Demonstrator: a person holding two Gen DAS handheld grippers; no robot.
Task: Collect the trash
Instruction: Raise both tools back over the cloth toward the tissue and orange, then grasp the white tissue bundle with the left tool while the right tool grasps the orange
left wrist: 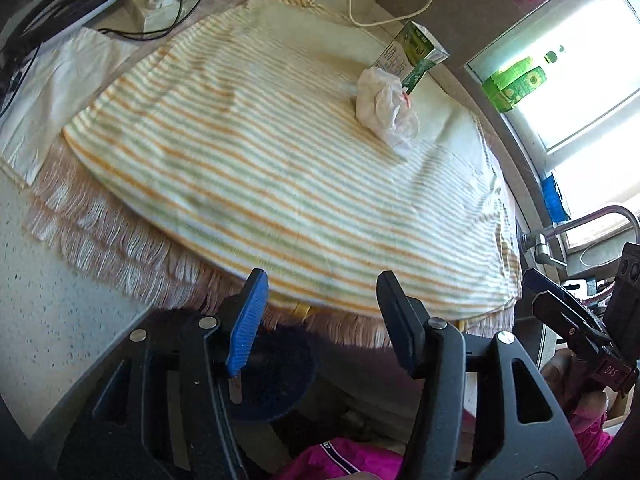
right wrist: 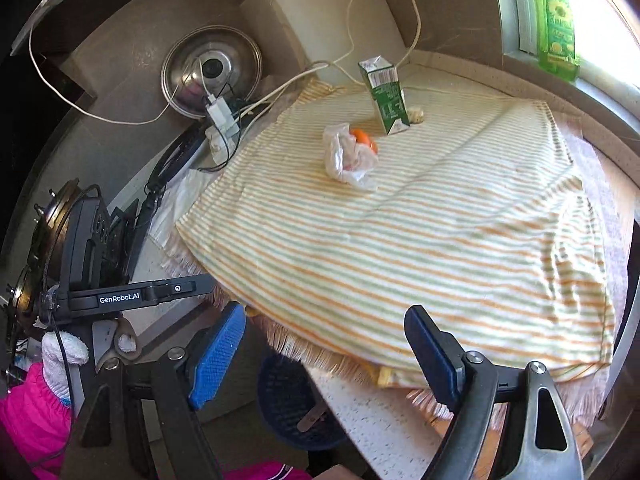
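Note:
A crumpled white plastic bag (left wrist: 385,108) lies on the striped towel (left wrist: 256,184), far from both grippers. It also shows in the right wrist view (right wrist: 349,155) with an orange piece (right wrist: 363,137) beside it. A green milk carton (left wrist: 416,53) stands just behind it, upright in the right wrist view (right wrist: 386,96). A small pale crumpled bit (right wrist: 416,115) lies behind the carton. A dark blue bin (right wrist: 292,402) sits below the counter edge with a wooden stick in it; it also shows in the left wrist view (left wrist: 276,376). My left gripper (left wrist: 320,320) and right gripper (right wrist: 328,356) are open and empty at the towel's near edge.
A power strip with cables (right wrist: 220,120) and a steel pot lid (right wrist: 212,72) sit at the back left. A green detergent bottle (right wrist: 556,28) stands on the window sill. A faucet (left wrist: 580,224) is at the right. The speckled counter (left wrist: 60,280) borders the towel.

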